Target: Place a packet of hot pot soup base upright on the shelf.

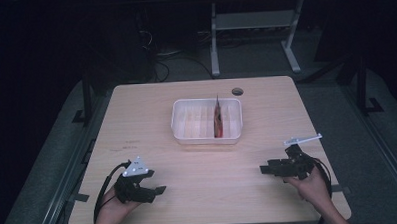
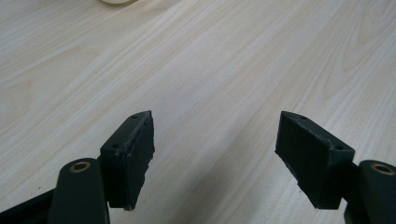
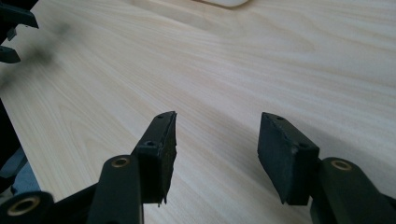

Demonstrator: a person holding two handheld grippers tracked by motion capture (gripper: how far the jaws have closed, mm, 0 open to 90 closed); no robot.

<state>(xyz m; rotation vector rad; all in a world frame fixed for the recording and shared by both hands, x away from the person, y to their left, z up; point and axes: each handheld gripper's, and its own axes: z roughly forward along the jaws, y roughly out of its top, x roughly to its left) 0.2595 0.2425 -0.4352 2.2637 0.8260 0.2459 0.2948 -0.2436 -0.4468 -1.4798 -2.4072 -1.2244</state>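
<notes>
A white slotted rack tray [image 1: 182, 112] sits at the middle of the wooden table [image 1: 151, 103], with one thin reddish plate-like piece [image 1: 217, 117] standing upright in a slot toward its right side. My left gripper [image 1: 158, 190] rests near the front left of the table, held in a hand, jaws open and pointing right. My right gripper [image 1: 263, 169] rests near the front right, jaws open and pointing left. In the left gripper view the gripper [image 2: 215, 144] is open over bare wood; in the right gripper view the gripper [image 3: 217, 140] is open over bare wood too.
A round cable hole [image 1: 237, 91] lies at the table's back right. Behind the table stands a metal desk frame [image 1: 214, 41] on a dark floor. The tray's white edge [image 3: 227, 2] peeks in at the top of the right gripper view.
</notes>
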